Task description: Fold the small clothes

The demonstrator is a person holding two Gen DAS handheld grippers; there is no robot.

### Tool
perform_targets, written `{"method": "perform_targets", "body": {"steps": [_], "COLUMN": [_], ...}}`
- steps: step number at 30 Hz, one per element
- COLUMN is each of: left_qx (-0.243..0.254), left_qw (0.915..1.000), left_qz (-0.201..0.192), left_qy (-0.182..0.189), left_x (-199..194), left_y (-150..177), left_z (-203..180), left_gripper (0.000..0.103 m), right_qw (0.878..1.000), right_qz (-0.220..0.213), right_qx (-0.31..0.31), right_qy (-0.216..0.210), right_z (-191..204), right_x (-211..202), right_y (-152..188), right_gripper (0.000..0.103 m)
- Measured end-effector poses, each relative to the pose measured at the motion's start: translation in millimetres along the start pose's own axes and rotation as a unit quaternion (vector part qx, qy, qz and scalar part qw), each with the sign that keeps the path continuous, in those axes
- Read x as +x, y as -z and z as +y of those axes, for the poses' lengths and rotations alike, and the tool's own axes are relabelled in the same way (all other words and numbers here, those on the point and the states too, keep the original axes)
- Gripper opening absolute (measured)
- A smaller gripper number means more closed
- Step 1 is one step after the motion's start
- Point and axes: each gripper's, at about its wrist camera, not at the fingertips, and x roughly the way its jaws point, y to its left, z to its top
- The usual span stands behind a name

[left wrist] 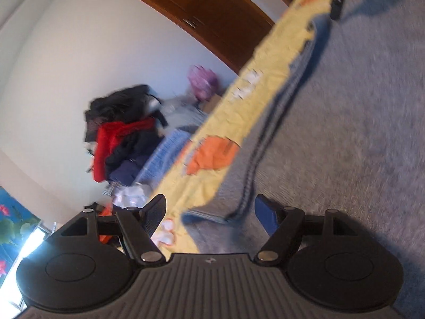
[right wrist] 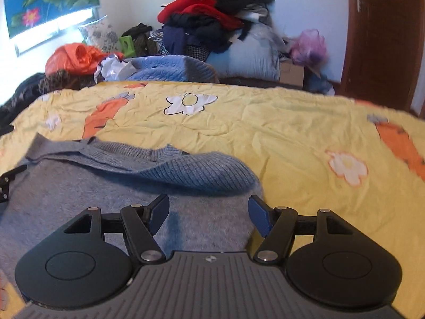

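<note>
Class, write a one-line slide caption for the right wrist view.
Open right gripper above a grey sweater lying on a yellow sheet.

Left view motion-blurred; sweater (right wrist: 79,207) cut off by frame edge.

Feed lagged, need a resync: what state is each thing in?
Sweater: flat on the sheet, top part folded over.
Sheet: spread, wrinkled.
Left gripper: jaws open, empty.
Right gripper: jaws open, empty, over the sweater.
Door: closed.
</note>
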Motion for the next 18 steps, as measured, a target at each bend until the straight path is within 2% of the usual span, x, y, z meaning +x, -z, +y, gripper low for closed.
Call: {"method": "perform_targets", "body": {"steps": [1,6,7,8,9,10,11,12,13,14,15,16,17,18], "left_qx": [0.006,0.064,0.074,0.080,0.079,0.059,0.014,-0.045,-0.100,-0.135,-0.150,-0.155,-0.155,-0.161], "left_qw": [0.9999,0.9978,0.9971,0.9963,0.9942,0.9912,0.9891,0.9872,0.9838,0.9802,0.9775,0.9753,0.9734,0.9714], "left_qz": [0.007,0.018,0.019,0.026,0.044,0.058,0.065,0.070,0.075,0.082,0.089,0.096,0.098,0.096], "left_qy": [0.013,0.002,0.002,-0.018,-0.058,-0.103,-0.131,-0.136,-0.128,-0.119,-0.118,-0.125,-0.137,-0.146], "left_x": [6.1,30.0,35.7,42.6,54.9,65.1,70.1,70.5,67.4,65.0,63.3,58.9,52.6,42.2], "left_y": [-0.4,-3.3,-4.0,-4.4,-5.5,-7.0,-8.2,-8.3,-5.9,-2.5,1.1,4.6,8.7,13.0], "left_z": [-0.3,-2.1,-1.8,-1.5,0.3,6.9,19.6,35.1,50.5,61.0,66.1,68.5,69.3,69.1], "left_gripper": [0.074,0.071,0.061,0.042,0.035,0.035,0.035,0.035,0.035,0.039,0.045,0.065,0.079,0.081], "right_qw": [1.000,1.000,1.000,1.000,0.999,0.996,0.991,0.987,0.985,0.985,0.985,0.986,0.987,0.987], "right_qz": [0.004,0.022,0.018,0.009,-0.014,-0.052,-0.088,-0.109,-0.112,-0.105,-0.098,-0.095,-0.095,-0.096], "right_qx": [-0.002,-0.010,-0.009,-0.004,0.004,0.018,0.043,0.075,0.107,0.131,0.139,0.133,0.122,0.118], "right_qy": [-0.002,0.005,0.008,0.015,0.033,0.065,0.088,0.091,0.074,0.051,0.040,0.041,0.045,0.047], "right_z": [2.1,7.7,6.2,5.0,3.0,-0.3,-6.1,-14.4,-23.6,-31.5,-34.8,-34.8,-33.0,-33.0], "right_x": [3.6,23.5,25.9,26.3,24.5,19.6,13.3,7.9,4.0,0.9,-2.1,-6.7,-12.1,-19.7], "right_y": [-2.1,-1.8,-0.4,-1.1,-2.7,-4.3,-5.5,-6.7,-7.4,-6.9,-5.5,-3.9,-1.3,1.8], "right_gripper": [0.069,0.069,0.069,0.065,0.064,0.068,0.070,0.070,0.070,0.070,0.070,0.070,0.071,0.071]}}
